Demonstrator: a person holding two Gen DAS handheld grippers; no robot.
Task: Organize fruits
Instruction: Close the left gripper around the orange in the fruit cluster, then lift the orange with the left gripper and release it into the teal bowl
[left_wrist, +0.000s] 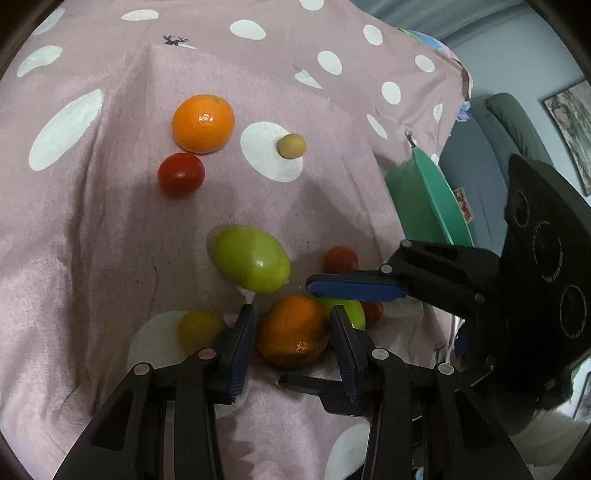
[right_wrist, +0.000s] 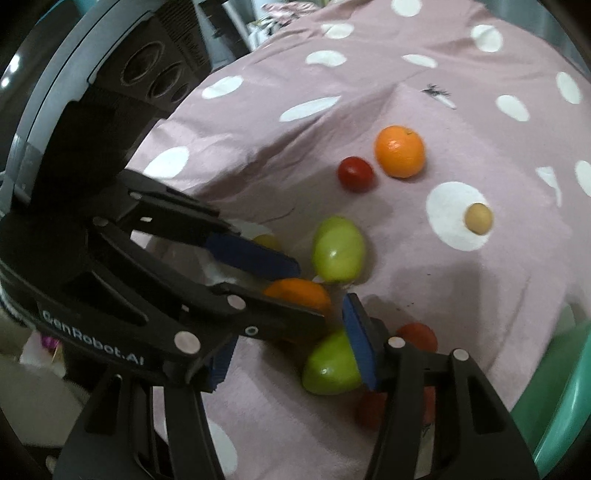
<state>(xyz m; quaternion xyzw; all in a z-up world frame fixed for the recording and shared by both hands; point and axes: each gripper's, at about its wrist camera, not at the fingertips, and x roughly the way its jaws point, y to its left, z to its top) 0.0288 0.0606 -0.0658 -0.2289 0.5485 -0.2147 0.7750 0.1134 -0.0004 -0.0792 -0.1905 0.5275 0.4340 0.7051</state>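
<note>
Several fruits lie on a pink cloth with white dots (left_wrist: 92, 221). My left gripper (left_wrist: 293, 314) is shut on an orange (left_wrist: 291, 339), a blue pad touching each side. In the right wrist view the same orange (right_wrist: 299, 291) sits between that gripper's fingers. My right gripper (right_wrist: 290, 343) stands open over the pile. Its right pad (right_wrist: 360, 343) touches a green fruit (right_wrist: 328, 365), while its left pad is well clear and partly hidden by the left gripper. Another green fruit (left_wrist: 253, 264), a second orange (left_wrist: 203, 123) and a red tomato (left_wrist: 181, 174) lie farther off.
A green bowl (left_wrist: 428, 199) stands at the cloth's right edge, its rim (right_wrist: 565, 387) also at the lower right. A small tan fruit (left_wrist: 291, 146), a yellowish fruit (left_wrist: 199, 328) and two more red tomatoes (left_wrist: 340, 259) (right_wrist: 369, 410) lie around the pile.
</note>
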